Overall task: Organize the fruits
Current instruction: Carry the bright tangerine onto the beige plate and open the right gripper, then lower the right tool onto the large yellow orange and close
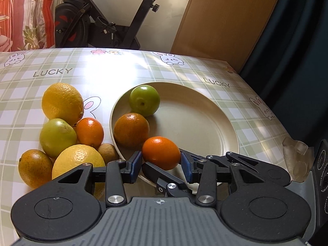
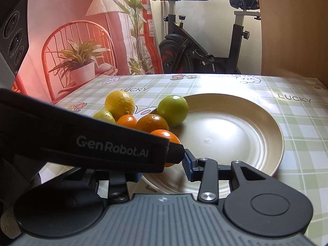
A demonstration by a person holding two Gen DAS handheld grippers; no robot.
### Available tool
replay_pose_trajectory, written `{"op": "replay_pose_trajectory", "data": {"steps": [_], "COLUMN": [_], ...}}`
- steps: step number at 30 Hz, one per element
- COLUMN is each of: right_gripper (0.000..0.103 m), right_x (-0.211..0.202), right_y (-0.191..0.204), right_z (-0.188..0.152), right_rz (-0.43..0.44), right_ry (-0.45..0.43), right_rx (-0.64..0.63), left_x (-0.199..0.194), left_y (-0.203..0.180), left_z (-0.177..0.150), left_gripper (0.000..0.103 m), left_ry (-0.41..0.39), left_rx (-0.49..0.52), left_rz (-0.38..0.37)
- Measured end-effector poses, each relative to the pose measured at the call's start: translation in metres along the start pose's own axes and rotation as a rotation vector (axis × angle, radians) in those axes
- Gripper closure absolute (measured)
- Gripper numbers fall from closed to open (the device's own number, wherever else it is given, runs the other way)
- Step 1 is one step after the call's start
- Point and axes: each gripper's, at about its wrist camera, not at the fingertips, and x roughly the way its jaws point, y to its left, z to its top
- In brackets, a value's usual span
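Observation:
My left gripper (image 1: 161, 161) is shut on a small orange (image 1: 161, 152), held over the near rim of the beige plate (image 1: 194, 119). A green fruit (image 1: 144, 100) and a darker orange (image 1: 131, 130) lie in the plate at its left side. Beside the plate on the left lie two lemons (image 1: 62, 101), a green fruit (image 1: 57, 137), a small orange (image 1: 90, 132), a yellow-orange fruit (image 1: 34, 169) and a small brown fruit (image 1: 108, 152). My right gripper (image 2: 164, 169) is open above the plate's near rim (image 2: 272, 164); the left gripper's body (image 2: 92, 141) hides its left finger.
The table has a green checked cloth with rabbits (image 1: 172, 58). An exercise bike (image 1: 106, 18) stands behind the far edge. A wooden panel (image 1: 225, 20) stands at the back right. The table's right edge (image 1: 285, 127) is near the plate.

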Motion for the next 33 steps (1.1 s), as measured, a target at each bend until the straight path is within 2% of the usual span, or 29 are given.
{"op": "replay_pose_trajectory", "data": {"steps": [15, 20, 28, 33], "right_gripper": [0.062, 0.058, 0.056, 0.056], "right_x": [-0.003, -0.009, -0.021, -0.025], "right_y": [-0.007, -0.006, 0.000, -0.003], "right_z": [-0.004, -0.006, -0.010, -0.010], "right_rz": [0.046, 0.045, 0.024, 0.036], "right_ry": [-0.025, -0.050, -0.123, -0.143], "right_rx": [0.034, 0.034, 0.013, 0.029], "left_x": [-0.018, -0.033, -0.075, -0.096], "left_y": [-0.001, 0.004, 0.037, 0.060], "left_z": [-0.008, -0.009, -0.019, -0.033], "left_gripper": [0.059, 0.059, 0.059, 0.059], "left_ry": [-0.050, -0.086, -0.153, -0.156], "left_rx": [0.007, -0.007, -0.079, -0.119], "left_rz": [0.030, 0.040, 0.037, 0.066]}}
